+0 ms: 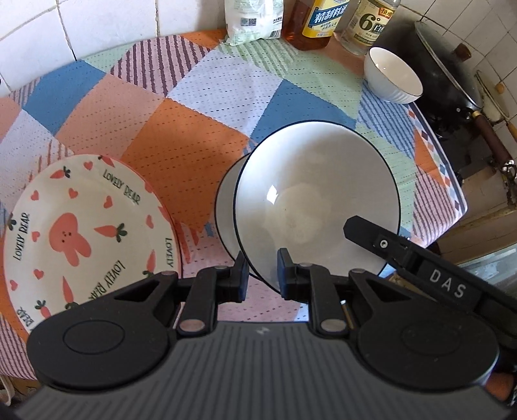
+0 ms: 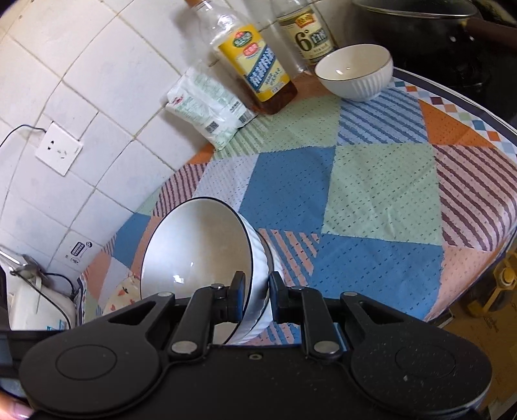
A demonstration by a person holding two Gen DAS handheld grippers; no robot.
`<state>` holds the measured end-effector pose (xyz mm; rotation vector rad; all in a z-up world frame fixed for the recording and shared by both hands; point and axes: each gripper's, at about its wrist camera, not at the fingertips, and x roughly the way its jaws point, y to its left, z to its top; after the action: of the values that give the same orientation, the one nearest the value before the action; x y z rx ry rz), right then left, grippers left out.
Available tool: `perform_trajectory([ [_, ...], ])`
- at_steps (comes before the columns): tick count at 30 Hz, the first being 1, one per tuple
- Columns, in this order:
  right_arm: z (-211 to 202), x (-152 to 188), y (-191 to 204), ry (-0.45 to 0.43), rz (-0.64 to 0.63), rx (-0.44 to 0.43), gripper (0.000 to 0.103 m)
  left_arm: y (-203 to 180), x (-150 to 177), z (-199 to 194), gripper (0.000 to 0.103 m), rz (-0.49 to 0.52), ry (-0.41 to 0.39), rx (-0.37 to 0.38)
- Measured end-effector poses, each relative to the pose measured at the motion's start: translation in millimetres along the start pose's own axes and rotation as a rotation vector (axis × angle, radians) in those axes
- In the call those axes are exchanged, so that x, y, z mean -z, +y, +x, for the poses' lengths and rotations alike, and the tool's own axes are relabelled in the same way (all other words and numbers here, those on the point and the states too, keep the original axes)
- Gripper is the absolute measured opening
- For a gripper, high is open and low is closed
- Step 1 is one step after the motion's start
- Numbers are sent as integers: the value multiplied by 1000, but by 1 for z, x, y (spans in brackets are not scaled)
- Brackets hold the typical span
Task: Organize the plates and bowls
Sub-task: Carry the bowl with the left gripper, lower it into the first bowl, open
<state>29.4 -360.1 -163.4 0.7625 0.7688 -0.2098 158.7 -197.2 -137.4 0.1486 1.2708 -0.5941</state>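
A white bowl with a dark rim [image 1: 316, 200] is tilted up off the patchwork cloth. My left gripper [image 1: 262, 278] is shut on its near rim, one finger inside, one outside. My right gripper [image 2: 255, 297] is shut on the same bowl [image 2: 197, 245], fingers on either side of its ribbed wall; one right finger [image 1: 371, 234] shows in the left wrist view reaching into the bowl. A second white dish edge [image 1: 224, 206] sits just behind it. A carrot-and-rabbit plate [image 1: 84, 232] lies at left. A small ribbed white bowl [image 1: 392, 76] [image 2: 355, 72] stands at the far right.
Oil bottle [image 2: 255, 68], vinegar bottle [image 2: 307, 29] and a white bag [image 2: 206, 110] stand against the tiled wall. A black wok [image 1: 449, 71] sits on the stove past the cloth's right edge. A wall socket [image 2: 58, 148] is at left.
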Motion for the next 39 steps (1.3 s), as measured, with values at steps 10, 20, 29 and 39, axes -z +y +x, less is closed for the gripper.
perform_trajectory([
  [10, 9, 2, 18, 7, -122, 46, 19, -5, -10, 3, 18, 60, 18, -73],
  [20, 14, 7, 27, -5, -200, 67, 20, -11, -13, 7, 21, 94, 40, -122],
  [29, 12, 14, 37, -96, -330, 121, 21, -12, -10, 15, 25, 79, 52, -132],
  [39, 17, 23, 41, -139, -490, 182, 25, -8, -12, 11, 29, 74, 48, -102],
])
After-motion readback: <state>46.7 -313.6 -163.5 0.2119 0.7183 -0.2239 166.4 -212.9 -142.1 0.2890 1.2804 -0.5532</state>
